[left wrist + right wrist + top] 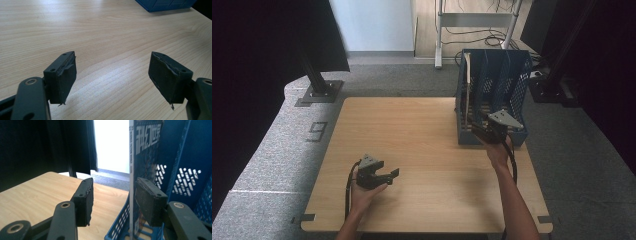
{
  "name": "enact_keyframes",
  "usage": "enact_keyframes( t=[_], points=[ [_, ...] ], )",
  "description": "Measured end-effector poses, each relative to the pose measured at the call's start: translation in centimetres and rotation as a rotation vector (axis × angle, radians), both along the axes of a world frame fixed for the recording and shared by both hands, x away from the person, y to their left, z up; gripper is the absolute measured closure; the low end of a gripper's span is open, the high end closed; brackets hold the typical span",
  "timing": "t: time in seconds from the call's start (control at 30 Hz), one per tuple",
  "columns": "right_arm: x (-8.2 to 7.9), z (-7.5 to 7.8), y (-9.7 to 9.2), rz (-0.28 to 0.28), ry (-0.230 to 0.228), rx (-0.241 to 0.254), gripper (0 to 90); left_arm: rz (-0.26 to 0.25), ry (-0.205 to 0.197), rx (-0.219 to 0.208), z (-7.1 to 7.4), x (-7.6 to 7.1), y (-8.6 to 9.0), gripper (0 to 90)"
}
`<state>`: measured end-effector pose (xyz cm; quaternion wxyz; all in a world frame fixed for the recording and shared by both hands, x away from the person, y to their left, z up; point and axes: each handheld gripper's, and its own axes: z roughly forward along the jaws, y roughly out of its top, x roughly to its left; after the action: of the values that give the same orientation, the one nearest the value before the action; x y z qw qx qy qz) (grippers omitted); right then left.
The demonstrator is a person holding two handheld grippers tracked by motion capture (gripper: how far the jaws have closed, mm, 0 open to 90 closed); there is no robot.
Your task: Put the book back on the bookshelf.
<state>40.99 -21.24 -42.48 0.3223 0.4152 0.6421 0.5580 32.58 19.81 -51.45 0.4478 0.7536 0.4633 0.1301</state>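
A blue mesh file rack (pixel 514 75) stands at the table's far right. A thin magazine (pixel 468 85) stands upright in its leftmost slot; in the right gripper view its cover (pixel 146 150) carries printed characters. My right gripper (pixel 481 128) is at the rack's near left corner. It stands open (pixel 113 192) astride the magazine's near edge, which runs close to the right-hand pad (pixel 147 200). My left gripper (pixel 391 175) is held low over the table's front left. It is open (pixel 112 75) with only bare wood between its pads.
The wooden table (pixel 412 130) is bare between the two grippers. Behind the rack are a white stand's legs (pixel 439 35) and loose cables on the floor. Dark curtains hang at both sides, and a black post base (pixel 319 90) sits beyond the table's far left corner.
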Motion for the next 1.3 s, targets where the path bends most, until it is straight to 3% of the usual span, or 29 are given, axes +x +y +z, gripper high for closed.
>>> enact_keyframes(
  t=[0.53, 1.0, 1.3],
  points=[
    [-3.7, -3.3, -0.6, 0.04, 0.041, 0.006, 48.2, -0.01, 0.0, 0.007, -0.1, 0.0, -0.3, 22.8],
    [-6.9, -7.7, -1.4, 0.063, 0.131, -0.035, 48.0, -0.019, 0.004, 0.015, -0.3, 0.0, -0.4, 22.8],
    [-7.9, -9.7, -1.7, 0.074, 0.181, -0.062, 47.4, -0.023, 0.01, 0.026, -0.5, 0.1, -0.6, 22.8]
  ],
)
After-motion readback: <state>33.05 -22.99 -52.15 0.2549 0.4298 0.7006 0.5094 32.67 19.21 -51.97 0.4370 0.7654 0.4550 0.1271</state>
